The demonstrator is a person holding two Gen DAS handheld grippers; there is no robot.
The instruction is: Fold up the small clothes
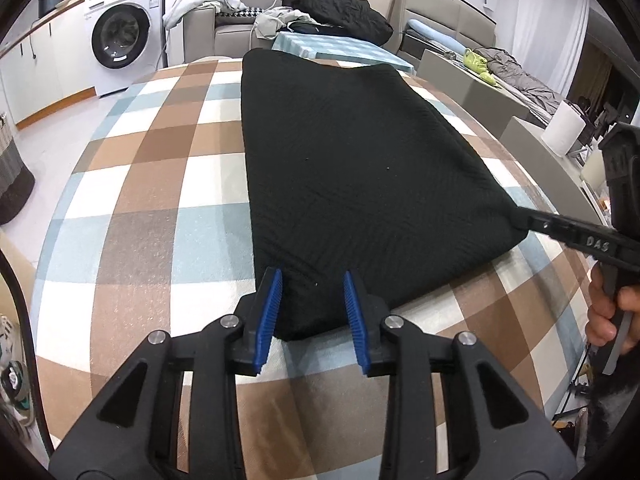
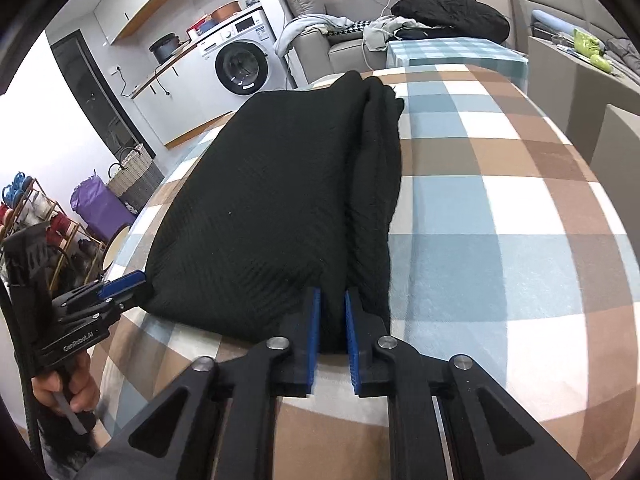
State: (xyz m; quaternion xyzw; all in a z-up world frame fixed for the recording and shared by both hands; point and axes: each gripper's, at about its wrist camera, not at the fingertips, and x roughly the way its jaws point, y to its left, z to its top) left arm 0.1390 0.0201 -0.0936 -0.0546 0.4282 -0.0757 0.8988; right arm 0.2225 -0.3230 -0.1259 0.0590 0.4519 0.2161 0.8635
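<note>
On near half of checked table (image 1: 132, 200): folded black knit garment (image 1: 352, 168), long axis running away toward far edge. Left tool (image 1: 313, 312) straddles near-left corner, pads apart, not pinching. Right tool (image 2: 331, 332) clenched on near-right corner bunch. Both at near end; fold likely goes forward, toward far edge.
</note>
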